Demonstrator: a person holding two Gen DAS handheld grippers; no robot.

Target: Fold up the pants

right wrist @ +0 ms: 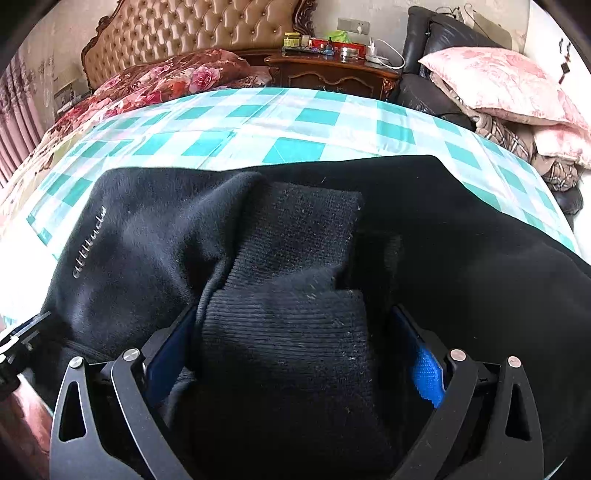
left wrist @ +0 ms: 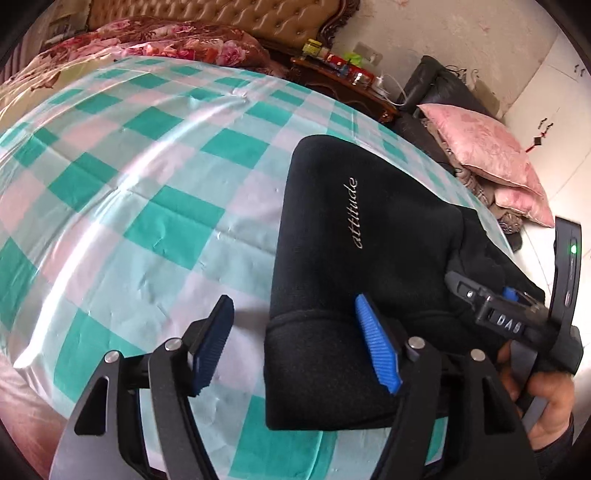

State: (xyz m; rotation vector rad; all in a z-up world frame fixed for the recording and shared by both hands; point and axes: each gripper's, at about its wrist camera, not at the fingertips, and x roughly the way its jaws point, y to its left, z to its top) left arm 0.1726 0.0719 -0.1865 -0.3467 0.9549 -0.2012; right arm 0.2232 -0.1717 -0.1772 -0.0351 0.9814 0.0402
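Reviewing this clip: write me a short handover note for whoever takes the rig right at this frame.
Left tongs: open, empty, at the near edge of the black pants, one finger over the cloth.
Right tongs: jaws wide, a ribbed cuff bunched between them; whether it is clamped cannot be told.
Pants lie on the checked bedsheet, partly folded, "attitude" print up.
Done: at least one fold.
Left: likely lay the cuff end flat, finish the fold, smooth.

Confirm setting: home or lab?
Home, almost certainly a bedroom: black pants lie on a bed with a checked sheet, a tufted headboard behind and a cluttered wooden nightstand beside it.
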